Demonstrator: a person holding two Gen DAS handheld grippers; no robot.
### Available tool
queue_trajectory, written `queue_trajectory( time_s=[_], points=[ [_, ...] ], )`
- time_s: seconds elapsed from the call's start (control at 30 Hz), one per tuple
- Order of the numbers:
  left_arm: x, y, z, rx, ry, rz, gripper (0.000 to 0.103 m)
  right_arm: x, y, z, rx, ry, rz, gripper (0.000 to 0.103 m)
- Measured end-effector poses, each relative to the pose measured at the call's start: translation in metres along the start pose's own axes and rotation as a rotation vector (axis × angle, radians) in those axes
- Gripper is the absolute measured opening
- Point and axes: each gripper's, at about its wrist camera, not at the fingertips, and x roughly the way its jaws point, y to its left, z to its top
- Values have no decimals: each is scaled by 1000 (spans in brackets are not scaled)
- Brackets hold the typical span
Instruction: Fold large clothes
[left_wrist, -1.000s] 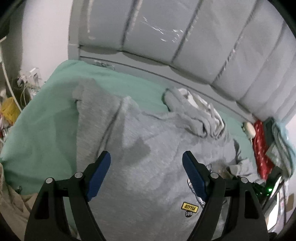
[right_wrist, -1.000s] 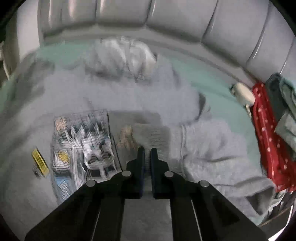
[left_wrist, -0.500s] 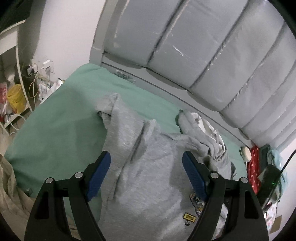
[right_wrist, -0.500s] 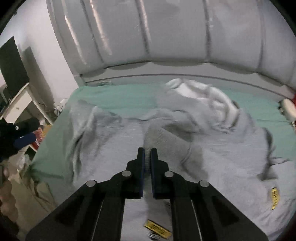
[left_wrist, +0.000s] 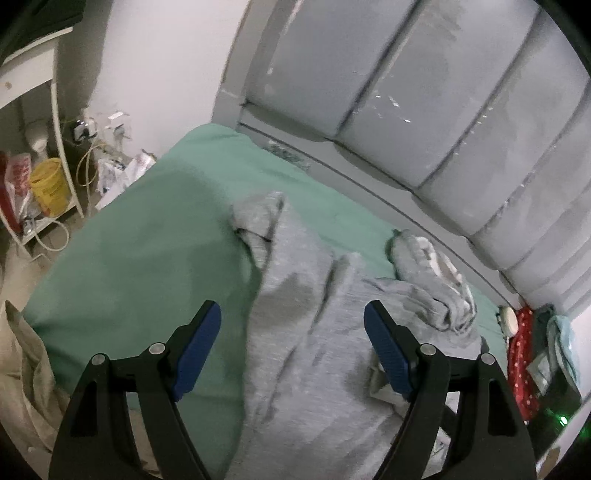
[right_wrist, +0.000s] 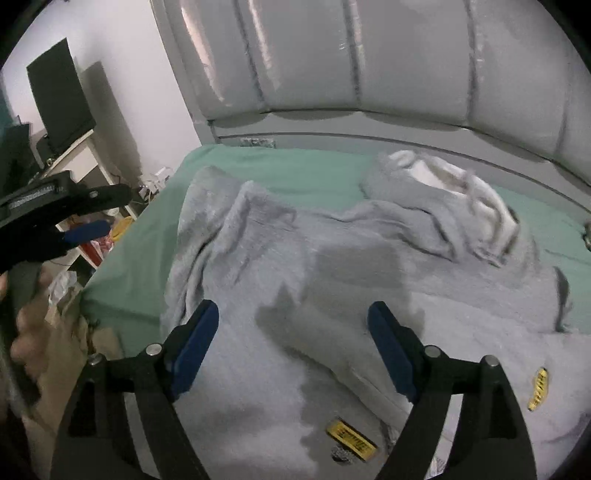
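A large grey hoodie (right_wrist: 332, 280) lies crumpled on the green bed sheet (right_wrist: 280, 166), its white-lined hood (right_wrist: 443, 184) towards the headboard. Yellow labels (right_wrist: 351, 439) show on its near part. My right gripper (right_wrist: 291, 332) hovers above the hoodie's body; its jaws are opening and nothing is between them. In the left wrist view the hoodie (left_wrist: 314, 332) runs from a bunched sleeve (left_wrist: 258, 218) down to the near edge. My left gripper (left_wrist: 291, 332) is open over the hoodie's left edge, holding nothing. It also shows at the left (right_wrist: 92, 221) of the right wrist view.
A padded grey headboard (left_wrist: 406, 110) stands behind the bed. Left of the bed are a white shelf (left_wrist: 55, 110), cables and a yellow tub (left_wrist: 48, 184). Red spotted cloth (left_wrist: 521, 354) lies at the right edge. Beige fabric (left_wrist: 26, 376) hangs at the near left corner.
My right gripper went from shut to open, letting go of the grey fabric. Both views pulled back and swung left, so more of the bed's left side shows.
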Motion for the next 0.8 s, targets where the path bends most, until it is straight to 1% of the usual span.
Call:
queue_trajectory(
  time_s=[0.07,0.13,0.27,0.33,0.43,0.5,0.57,0.63,0.7,0.73,0.77,0.8],
  points=[
    [6,4,1,3,3,26,83,-16,-18,-10,2,-4,-14,83],
    [16,6,2,14,17,49,83,-29,-34,-19,-15,-7,-47,83],
    [47,5,3,39,50,72,82,-52,-74,-43,-57,-15,-118,83],
    [57,2,4,61,27,95,82,-61,-91,-56,-61,-25,-139,83],
    [71,-11,15,116,-10,73,81,-69,-117,-76,-32,-48,-149,83],
    [81,-21,26,166,-22,76,80,-65,-133,-82,3,-33,-145,83],
    [93,-30,38,208,-30,74,80,-62,-146,-80,35,-29,-140,83],
    [106,-34,43,234,-14,68,69,-62,-153,-75,54,-45,-127,83],
    [124,-31,43,269,26,93,31,-62,-158,-73,67,-59,-132,83],
    [130,-25,40,263,40,98,23,-61,-163,-72,84,-58,-129,83],
    [131,-18,37,237,31,89,20,-60,-165,-72,94,-54,-126,83],
    [127,-6,33,190,1,78,16,-59,-166,-73,101,-48,-126,83]
  ],
)
